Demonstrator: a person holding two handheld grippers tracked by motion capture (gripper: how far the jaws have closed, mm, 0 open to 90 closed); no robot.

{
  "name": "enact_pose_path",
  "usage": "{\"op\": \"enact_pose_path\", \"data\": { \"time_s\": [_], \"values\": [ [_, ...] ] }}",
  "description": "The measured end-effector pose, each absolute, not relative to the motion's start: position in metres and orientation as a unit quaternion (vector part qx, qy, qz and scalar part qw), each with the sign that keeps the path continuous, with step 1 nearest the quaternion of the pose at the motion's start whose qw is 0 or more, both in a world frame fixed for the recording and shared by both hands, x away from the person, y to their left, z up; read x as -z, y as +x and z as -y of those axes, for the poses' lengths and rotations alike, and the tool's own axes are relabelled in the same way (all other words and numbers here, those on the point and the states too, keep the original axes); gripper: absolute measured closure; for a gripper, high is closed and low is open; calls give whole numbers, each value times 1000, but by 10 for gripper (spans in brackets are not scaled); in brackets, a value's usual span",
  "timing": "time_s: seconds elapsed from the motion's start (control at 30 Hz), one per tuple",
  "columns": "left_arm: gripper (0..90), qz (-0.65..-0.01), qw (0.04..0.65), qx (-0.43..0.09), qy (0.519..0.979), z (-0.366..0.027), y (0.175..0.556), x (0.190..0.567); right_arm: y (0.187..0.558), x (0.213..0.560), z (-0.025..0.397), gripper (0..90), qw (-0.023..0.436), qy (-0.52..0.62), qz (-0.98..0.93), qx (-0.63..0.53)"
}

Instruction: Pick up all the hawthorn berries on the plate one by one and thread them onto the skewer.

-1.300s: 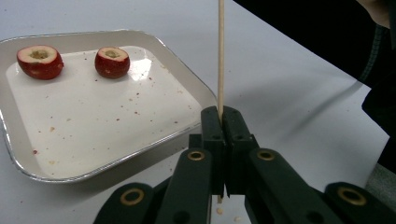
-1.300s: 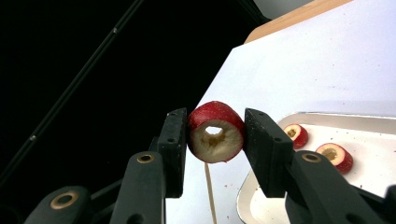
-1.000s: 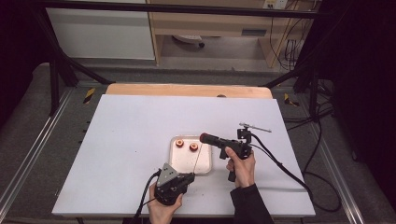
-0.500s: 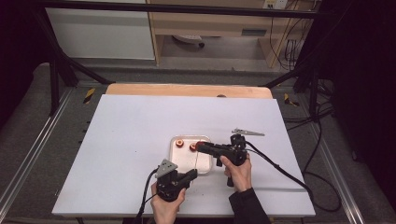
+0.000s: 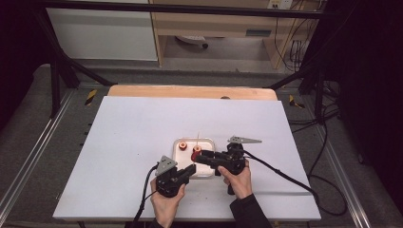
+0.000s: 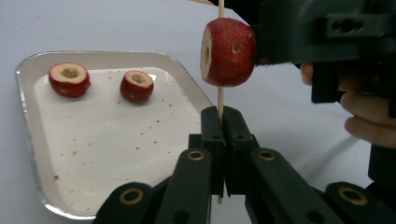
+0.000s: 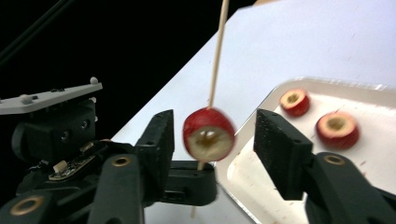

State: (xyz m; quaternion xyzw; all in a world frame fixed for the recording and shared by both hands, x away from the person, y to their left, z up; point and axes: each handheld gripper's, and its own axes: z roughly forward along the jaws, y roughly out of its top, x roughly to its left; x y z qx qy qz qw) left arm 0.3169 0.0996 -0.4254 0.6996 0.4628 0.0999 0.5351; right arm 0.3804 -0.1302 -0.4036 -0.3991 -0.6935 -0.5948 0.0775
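**Fruit piece on the skewer, right jaws standing off on either side**

The left gripper [image 6: 223,128] has its jaws pressed tight on a thin wooden skewer [image 6: 220,100], holding it near its lower end with the stick's long axis running straight up the left gripper view. A red fruit piece [image 6: 229,51] is threaded on it above those jaws, near the top centre of that frame.

In the right gripper view the right gripper [image 7: 212,135] has its jaws wide, one on each side of the fruit piece [image 7: 208,134], with a visible gap at both sides; nothing is gripped. The skewer [image 7: 217,51] rises toward the top of the frame between them.

So the right gripper looks best placed to close on the piece and slide it along the stick.

Two more cut pieces [image 6: 69,79] [image 6: 136,86] lie apart in the white tray [image 6: 28,121], upper left of the left gripper view. From above, both grippers meet at the tray's near edge on the bench [image 5: 123,142], centre of frame.
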Motion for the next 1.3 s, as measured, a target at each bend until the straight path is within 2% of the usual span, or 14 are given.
{"op": "enact_pose_path", "data": {
  "time_s": [0.27,0.4,0.57,0.83,1.03,1.3],
  "values": [
    [882,-451,502,-142,725,-131,307,436,390,399,141,200,-22,-403,725,559],
    [882,-450,489,-156,731,-141,303,440,401,402,138,144,-47,-392,762,513],
    [881,-447,484,-163,734,-147,300,440,418,401,123,157,-62,-366,811,451],
    [880,-452,479,-160,735,-156,299,442,446,397,99,281,-66,-340,862,369],
    [879,-453,475,-157,738,-158,300,444,461,401,82,342,-56,-328,895,297],
    [880,-453,467,-152,744,-157,302,446,474,413,65,431,-33,-319,910,262]
  ]
}}
